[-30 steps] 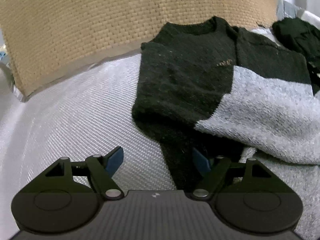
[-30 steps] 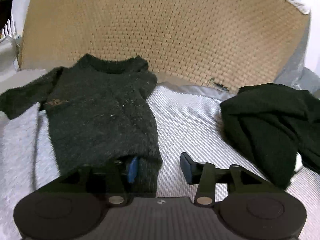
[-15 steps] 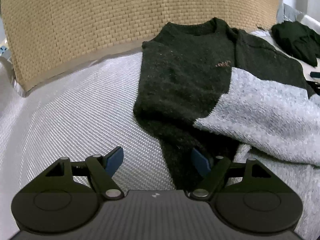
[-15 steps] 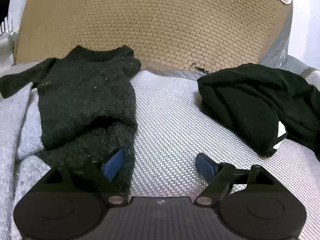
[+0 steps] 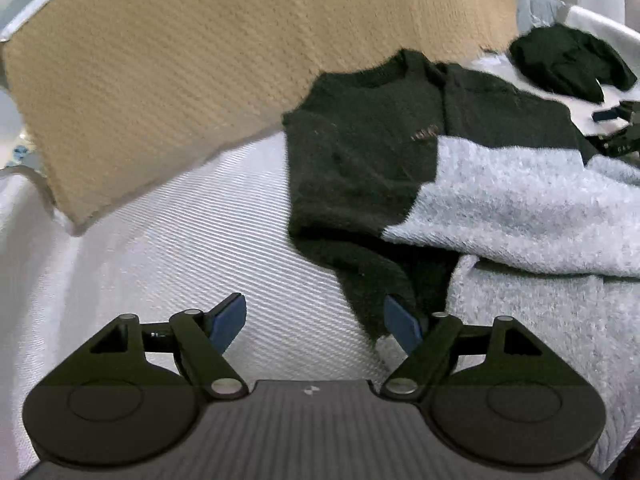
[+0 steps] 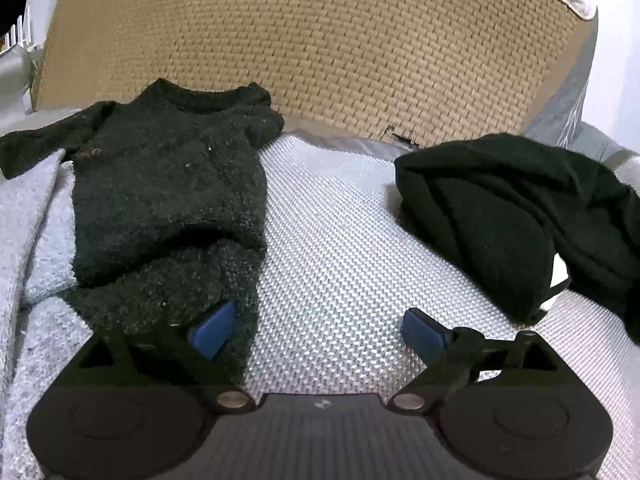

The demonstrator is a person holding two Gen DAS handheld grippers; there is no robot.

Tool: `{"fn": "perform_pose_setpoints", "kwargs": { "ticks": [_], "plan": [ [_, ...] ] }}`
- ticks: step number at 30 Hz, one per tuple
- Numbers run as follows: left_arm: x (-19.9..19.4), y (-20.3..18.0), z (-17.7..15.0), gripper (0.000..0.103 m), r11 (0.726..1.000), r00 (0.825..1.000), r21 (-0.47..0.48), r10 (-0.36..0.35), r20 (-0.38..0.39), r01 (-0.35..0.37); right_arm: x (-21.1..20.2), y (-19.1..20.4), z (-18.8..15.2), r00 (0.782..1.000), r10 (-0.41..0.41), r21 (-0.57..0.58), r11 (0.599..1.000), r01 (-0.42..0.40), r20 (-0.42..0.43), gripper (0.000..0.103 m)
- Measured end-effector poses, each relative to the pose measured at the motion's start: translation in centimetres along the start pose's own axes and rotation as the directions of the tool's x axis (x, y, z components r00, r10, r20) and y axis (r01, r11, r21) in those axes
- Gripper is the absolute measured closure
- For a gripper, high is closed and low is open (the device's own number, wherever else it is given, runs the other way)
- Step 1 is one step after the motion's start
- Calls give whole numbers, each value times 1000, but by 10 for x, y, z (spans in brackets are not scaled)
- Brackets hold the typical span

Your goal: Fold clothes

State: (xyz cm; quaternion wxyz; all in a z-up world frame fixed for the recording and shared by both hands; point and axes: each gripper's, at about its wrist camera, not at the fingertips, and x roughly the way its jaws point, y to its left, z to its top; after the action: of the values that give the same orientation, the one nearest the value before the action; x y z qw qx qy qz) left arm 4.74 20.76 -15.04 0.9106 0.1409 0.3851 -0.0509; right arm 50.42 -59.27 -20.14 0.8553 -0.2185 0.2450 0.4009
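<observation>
A fuzzy sweater, black [image 5: 360,160] on top and grey [image 5: 520,208] below, lies on the white woven surface [image 5: 200,240], neck toward the tan backrest. Its sides are folded inward. My left gripper [image 5: 316,322] is open at the sweater's left edge, its right fingertip [image 5: 400,322] touching the black sleeve. In the right wrist view the same sweater [image 6: 168,184] sits at left. The right gripper [image 6: 320,330] is open, its left fingertip [image 6: 212,330] against the black sleeve edge.
A tan woven backrest [image 6: 320,48] rises behind the sweater. A crumpled black garment [image 6: 508,216] lies on the right, also far right in the left wrist view as a black garment [image 5: 572,62]. White woven surface [image 6: 340,240] shows between the two garments.
The right gripper opened wider and pulled back right, off the sweater's edge. The left gripper drew back slightly and tilted; the sweater stayed put.
</observation>
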Motion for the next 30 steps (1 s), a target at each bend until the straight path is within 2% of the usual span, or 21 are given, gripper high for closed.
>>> {"fn": "perform_pose_setpoints", "kwargs": {
  "ticks": [2, 5, 7, 12, 14, 16, 17, 20, 23, 26, 28, 29, 30],
  "plan": [
    [-8, -1, 3, 24, 1000, 1000, -4, 0, 14, 0, -2, 1, 3, 1000, -7, -7, 1000, 7, -1, 11],
    [-16, -7, 11, 24, 1000, 1000, 2, -10, 6, 10, -14, 7, 18, 999, -10, -1, 1000, 10, -35, 23],
    [-22, -16, 18, 24, 999, 999, 5, -40, 13, 39, -32, 11, 33, 999, -2, -10, 1000, 2, -40, 24],
    [-33, -59, 40, 24, 989, 990, 46, -138, 26, 137, -86, 9, 62, 991, 85, -2, 996, -85, -105, 24],
    [-34, -85, 48, 24, 977, 979, 75, -203, 17, 202, -103, 9, 57, 973, 156, 30, 988, -153, -170, 24],
    [-34, -113, 54, 24, 958, 965, 124, -262, -2, 260, -119, 12, 47, 945, 222, 59, 975, -214, -239, 27],
    [-34, -127, 57, 25, 945, 957, 152, -291, -12, 290, -126, 19, 40, 933, 233, 45, 972, -230, -275, 32],
    [-32, -166, 60, 32, 903, 930, 223, -363, -59, 367, -144, 31, 19, 908, 224, 0, 971, -239, -353, 44],
    [-31, -199, 56, 39, 856, 903, 290, -416, -109, 429, -156, 30, 4, 888, 222, 4, 971, -240, -403, 45],
    [-31, -224, 50, 41, 815, 882, 339, -448, -145, 470, -162, 27, -9, 860, 255, 38, 963, -266, -442, 46],
    [-32, -236, 44, 41, 784, 861, 357, -479, -173, 507, -160, 29, -16, 845, 277, 58, 958, -282, -457, 49],
    [-33, -243, 41, 41, 769, 852, 369, -487, -190, 522, -159, 30, -19, 838, 285, 67, 955, -288, -466, 54],
    [-32, -249, 38, 41, 754, 845, 383, -490, -213, 534, -155, 32, -23, 831, 281, 68, 956, -285, -480, 64]
  ]
}}
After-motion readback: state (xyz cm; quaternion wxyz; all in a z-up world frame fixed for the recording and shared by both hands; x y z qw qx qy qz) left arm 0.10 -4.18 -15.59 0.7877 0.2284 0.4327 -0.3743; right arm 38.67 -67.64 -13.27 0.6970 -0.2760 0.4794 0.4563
